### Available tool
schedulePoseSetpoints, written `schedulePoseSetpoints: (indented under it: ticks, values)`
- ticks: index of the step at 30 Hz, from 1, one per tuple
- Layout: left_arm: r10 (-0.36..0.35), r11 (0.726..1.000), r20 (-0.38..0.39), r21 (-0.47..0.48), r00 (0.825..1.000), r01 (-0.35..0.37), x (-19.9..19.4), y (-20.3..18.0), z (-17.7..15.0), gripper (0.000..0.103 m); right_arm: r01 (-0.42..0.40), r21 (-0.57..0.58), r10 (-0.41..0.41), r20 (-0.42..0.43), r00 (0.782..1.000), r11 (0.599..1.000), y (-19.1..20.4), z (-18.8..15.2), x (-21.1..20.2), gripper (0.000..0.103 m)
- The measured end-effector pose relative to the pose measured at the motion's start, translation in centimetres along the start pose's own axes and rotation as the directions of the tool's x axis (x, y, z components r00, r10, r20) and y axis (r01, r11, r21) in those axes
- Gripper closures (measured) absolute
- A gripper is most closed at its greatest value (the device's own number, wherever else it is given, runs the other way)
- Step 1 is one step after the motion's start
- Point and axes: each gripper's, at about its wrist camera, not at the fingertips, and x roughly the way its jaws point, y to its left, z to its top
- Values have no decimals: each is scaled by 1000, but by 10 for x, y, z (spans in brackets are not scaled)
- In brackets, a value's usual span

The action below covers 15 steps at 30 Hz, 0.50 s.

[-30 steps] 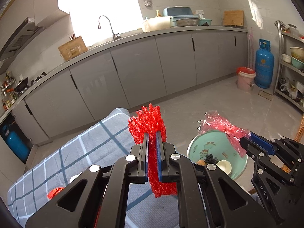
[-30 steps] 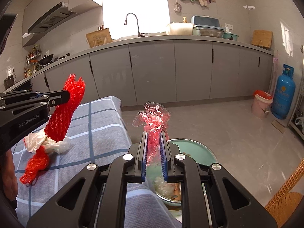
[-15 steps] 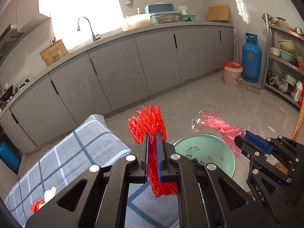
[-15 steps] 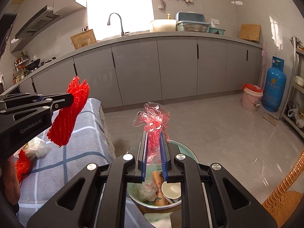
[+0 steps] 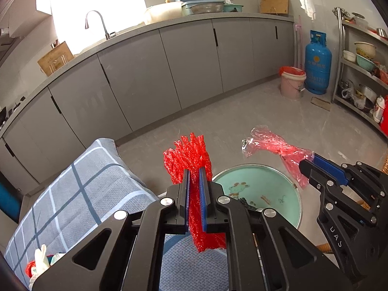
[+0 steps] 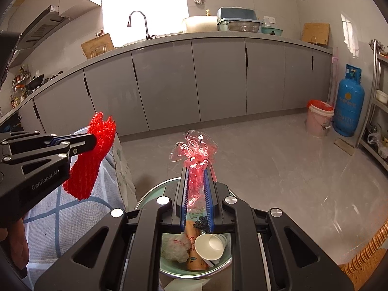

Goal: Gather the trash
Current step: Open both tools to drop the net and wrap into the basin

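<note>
Trash is collected here in a green basin that stands on the floor, just right of the checked table cloth. In the basin a paper cup, a crumpled clear bag and a printed tube are already seen. On the cloth, at the near left, some white and red scraps are left.

The red foam net is held tight between the narrow jaws of the left gripper. The red plastic wrap is clamped in the same way by the right gripper.

Compared with a second ago, both grippers have been carried to the right, away from the table. The basin is now seen directly under the right gripper, and more of its inside is shown. The left gripper is brought near the basin's left rim, but the net seems to hang above the cloth edge.

It is judged that the wrap can be released soon. The net probably needs a little more travel to the right, otherwise it may fall on the cloth.
</note>
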Motion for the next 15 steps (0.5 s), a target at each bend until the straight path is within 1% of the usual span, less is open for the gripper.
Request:
schedulePoseSetpoints:
  ticks: [5, 6, 7, 8, 9, 10, 13, 15]
  values:
    - [-16, 1000, -17, -4, 1000, 16, 10, -2, -1, 93, -15, 5, 15, -9, 1000, 1000, -3, -1, 10, 87]
    - [-14, 1000, -22, -5, 1000, 14, 13, -3, -1, 90, -14, 4, 14, -6, 1000, 1000, -4, -2, 12, 85]
    - [-15, 1000, -28, -7, 1000, 14, 14, -3, -2, 84, -12, 5, 12, -3, 1000, 1000, -5, -4, 14, 82]
    - [-8, 1000, -32, -12, 999, 7, 15, -2, -3, 59, -11, 7, 11, -3, 1000, 1000, -6, -5, 15, 79]
    - [-1, 1000, -27, -19, 1000, 0, 14, -1, -4, 41, -5, 14, 5, -5, 1000, 1000, -8, -6, 16, 63]
    - [4, 1000, -20, -25, 1000, -5, 13, 0, -5, 40, 1, 22, -1, -1, 1000, 1000, -10, -7, 16, 53]
    - [17, 1000, -25, -26, 1000, -17, 10, 4, -8, 40, 16, 28, -16, -6, 1000, 999, -12, -11, 13, 53]
    - [24, 999, -29, -44, 999, -25, 7, 11, -10, 40, 23, 31, -23, -7, 1000, 999, -13, -13, 9, 53]
